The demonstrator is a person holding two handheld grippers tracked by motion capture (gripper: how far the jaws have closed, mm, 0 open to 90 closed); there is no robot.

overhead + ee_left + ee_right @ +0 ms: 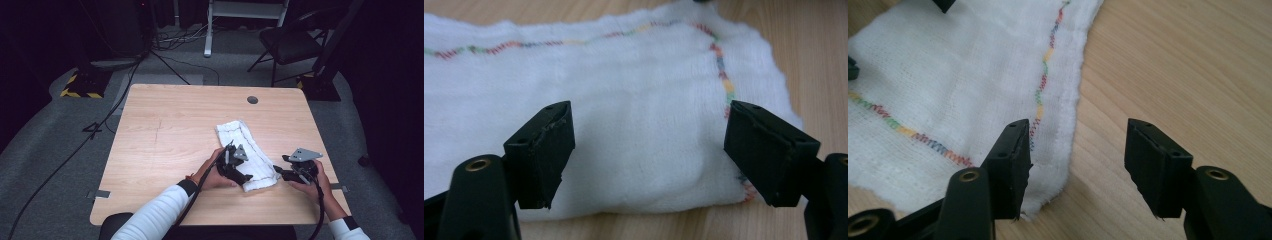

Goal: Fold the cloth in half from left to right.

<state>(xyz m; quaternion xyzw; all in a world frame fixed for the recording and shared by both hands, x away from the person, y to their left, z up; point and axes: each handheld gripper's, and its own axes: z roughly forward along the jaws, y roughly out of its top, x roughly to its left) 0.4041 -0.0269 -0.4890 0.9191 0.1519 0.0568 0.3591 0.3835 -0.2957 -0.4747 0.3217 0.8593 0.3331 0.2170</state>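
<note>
A folded white cloth (247, 150) with a multi-coloured stitched border lies on the wooden table (165, 130), right of centre and near the front. My left gripper (244, 176) sits at the cloth's near left side. In the left gripper view its jaws (649, 112) stand open low over the cloth (634, 75), and nothing is pinched between them. My right gripper (278, 171) is at the cloth's near right corner, open. In the right gripper view (1078, 127) one jaw hangs over the cloth's edge (948, 75) and the other over bare wood (1173, 60).
A round cable hole (252, 100) is set into the table's far side. Beyond the table stand a black chair (290, 42) and a stand with a yellow-and-black base (80, 85). Cables (90, 130) run across the grey floor at the left.
</note>
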